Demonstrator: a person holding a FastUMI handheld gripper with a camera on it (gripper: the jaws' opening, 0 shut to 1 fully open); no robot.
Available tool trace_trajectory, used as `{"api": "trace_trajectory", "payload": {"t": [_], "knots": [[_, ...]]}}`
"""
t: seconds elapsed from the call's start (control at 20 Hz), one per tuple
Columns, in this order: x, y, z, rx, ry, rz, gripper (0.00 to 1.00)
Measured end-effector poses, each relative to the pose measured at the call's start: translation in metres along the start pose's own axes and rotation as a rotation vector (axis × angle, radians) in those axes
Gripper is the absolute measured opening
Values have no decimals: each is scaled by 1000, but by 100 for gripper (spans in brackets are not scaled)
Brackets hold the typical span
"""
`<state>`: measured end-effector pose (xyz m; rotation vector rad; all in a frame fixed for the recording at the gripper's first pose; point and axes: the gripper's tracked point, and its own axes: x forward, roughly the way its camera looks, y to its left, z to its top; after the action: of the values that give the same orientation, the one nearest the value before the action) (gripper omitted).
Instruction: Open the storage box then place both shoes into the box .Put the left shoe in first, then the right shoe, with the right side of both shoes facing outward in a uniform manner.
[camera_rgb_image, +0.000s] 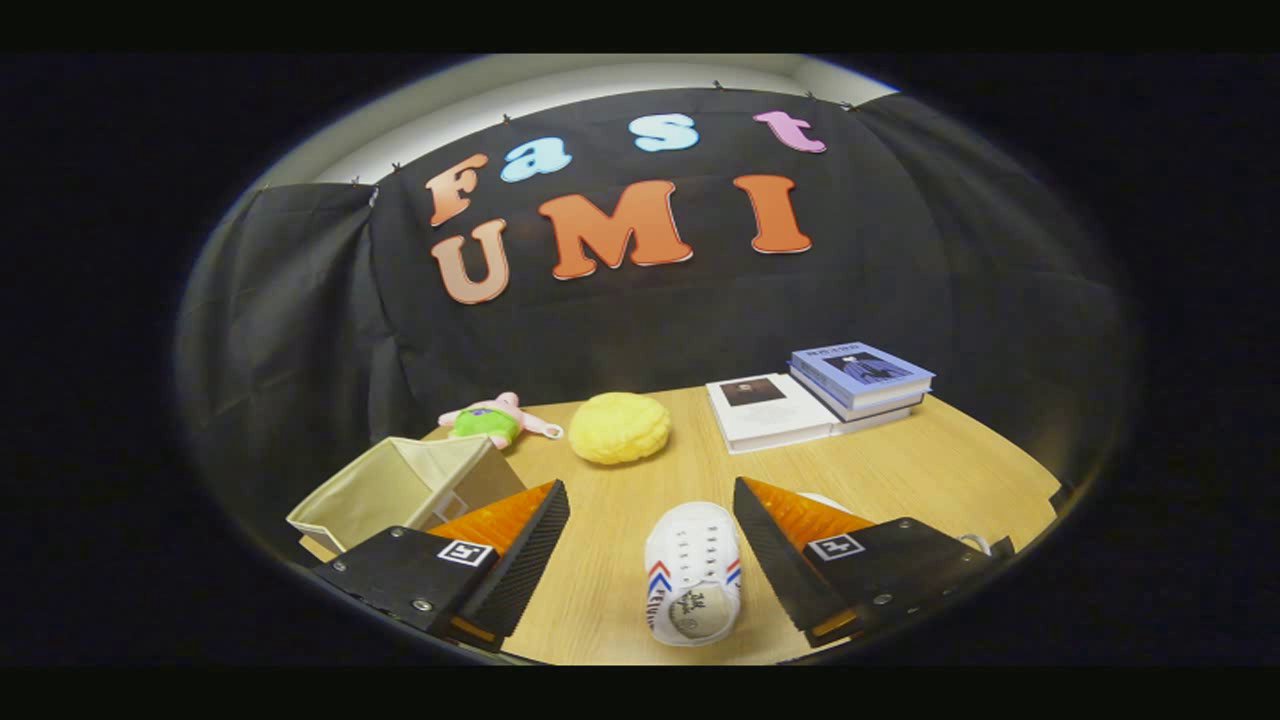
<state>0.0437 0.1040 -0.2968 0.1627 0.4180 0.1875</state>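
Wooden tabletop (620, 580) scene: the gripper (650, 550) is held wide apart, empty, around a white sneaker (693, 575) lying at 6 o'clock; the open fabric storage box (400, 490) sits at 9 o'clock. Light, pliable, the shoe is judged best pinched across its sides.

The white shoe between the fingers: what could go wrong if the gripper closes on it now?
The gripper is open, and the white shoe lies nearer one finger, so it may twist when squeezed. A second shoe is mostly hidden behind that finger; which is the left one is unclear, so the order could be wrong. The storage box stands close beside the other finger and might get bumped.
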Motion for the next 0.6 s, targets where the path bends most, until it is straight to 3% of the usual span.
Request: {"api": "trace_trajectory", "payload": {"t": [0.3,0.6], "knots": [[12,-37,-64,-8,104,-64,98],[16,-43,-104,4,180,-54,89]]}}
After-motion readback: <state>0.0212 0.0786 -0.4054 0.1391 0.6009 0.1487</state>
